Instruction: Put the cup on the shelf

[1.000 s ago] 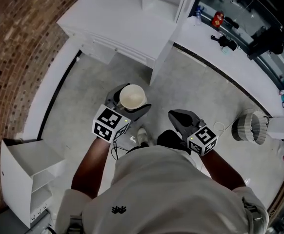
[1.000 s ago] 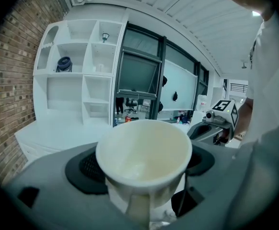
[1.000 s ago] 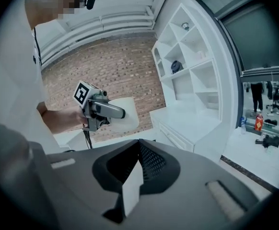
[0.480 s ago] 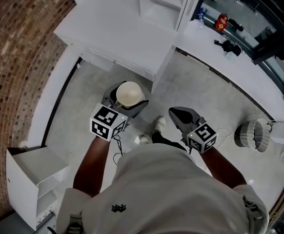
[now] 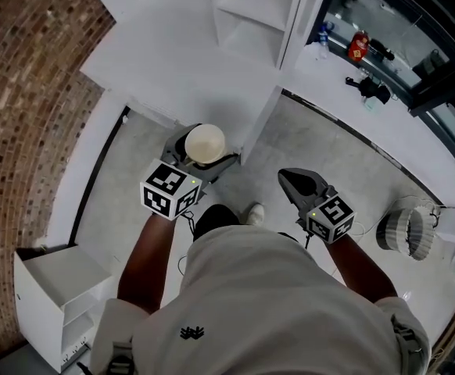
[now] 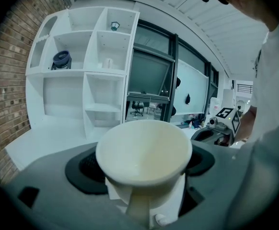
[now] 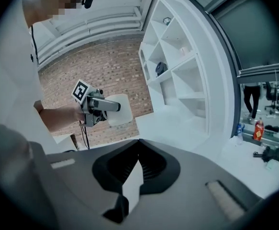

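Observation:
A white paper cup point(image 5: 205, 143) stands upright in my left gripper point(image 5: 208, 155), which is shut on its lower half. In the left gripper view the cup point(image 6: 144, 150) fills the middle, and the white shelf unit point(image 6: 82, 80) stands ahead of it beyond a white counter point(image 5: 188, 61). The cup hangs just short of the counter's front edge. My right gripper point(image 5: 291, 181) is shut with nothing in it, held lower and to the right. The right gripper view shows its jaws point(image 7: 134, 171) pressed together, with the cup point(image 7: 116, 109) away at the left.
A brick wall point(image 5: 32, 92) runs along the left. A small white shelf box point(image 5: 55, 287) stands at the lower left. A dark round object point(image 6: 61, 59) sits in an upper shelf compartment. A window ledge holds a red bottle point(image 5: 358, 45). A white slatted basket point(image 5: 403, 229) stands at the right.
The person has stepped toward the shelf unit. Both grippers moved forward, and the cup now hangs close to the counter's front edge. The left gripper's hold is unchanged.

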Motion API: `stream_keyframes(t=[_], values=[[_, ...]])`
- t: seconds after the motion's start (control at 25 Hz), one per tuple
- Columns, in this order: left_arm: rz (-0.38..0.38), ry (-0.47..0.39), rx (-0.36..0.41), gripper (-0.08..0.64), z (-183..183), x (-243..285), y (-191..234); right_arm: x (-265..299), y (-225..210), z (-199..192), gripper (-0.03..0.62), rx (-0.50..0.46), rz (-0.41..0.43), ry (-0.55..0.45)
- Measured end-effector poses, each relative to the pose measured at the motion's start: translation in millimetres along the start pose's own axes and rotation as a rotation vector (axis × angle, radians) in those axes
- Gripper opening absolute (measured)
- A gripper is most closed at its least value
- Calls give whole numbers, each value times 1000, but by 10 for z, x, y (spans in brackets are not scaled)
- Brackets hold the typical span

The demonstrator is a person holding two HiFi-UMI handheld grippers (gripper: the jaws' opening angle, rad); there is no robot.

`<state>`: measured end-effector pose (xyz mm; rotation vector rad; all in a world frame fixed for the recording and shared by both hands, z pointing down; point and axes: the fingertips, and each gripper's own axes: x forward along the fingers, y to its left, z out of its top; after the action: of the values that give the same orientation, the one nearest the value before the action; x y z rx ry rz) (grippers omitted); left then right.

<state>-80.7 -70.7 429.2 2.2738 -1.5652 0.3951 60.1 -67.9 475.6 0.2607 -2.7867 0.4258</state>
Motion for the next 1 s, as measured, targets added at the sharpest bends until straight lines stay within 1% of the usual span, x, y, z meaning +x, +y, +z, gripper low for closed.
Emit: stream_keyframes(t=[0.08, 0.24, 0.44, 0.68, 0.84, 1.0], values=[[4, -1, -4, 439, 66, 132, 111, 65, -148, -5, 12, 14, -7, 7], [-15, 2, 7, 439, 189, 295, 428, 272, -300, 62, 12, 24, -26, 5], [-64, 5, 28, 439, 406, 590, 895, 523, -668, 277, 12, 48, -123, -17], [-159, 4, 100, 439, 766, 941, 1438, 856, -995, 602, 12, 69, -245, -54], [-204, 1, 143, 439, 1027, 1199, 1743, 1013, -1121, 666, 12, 85, -305, -55], [-240, -2, 178, 439, 1244, 1432, 1995, 1079, -1248, 718, 12, 117, -393, -75]])
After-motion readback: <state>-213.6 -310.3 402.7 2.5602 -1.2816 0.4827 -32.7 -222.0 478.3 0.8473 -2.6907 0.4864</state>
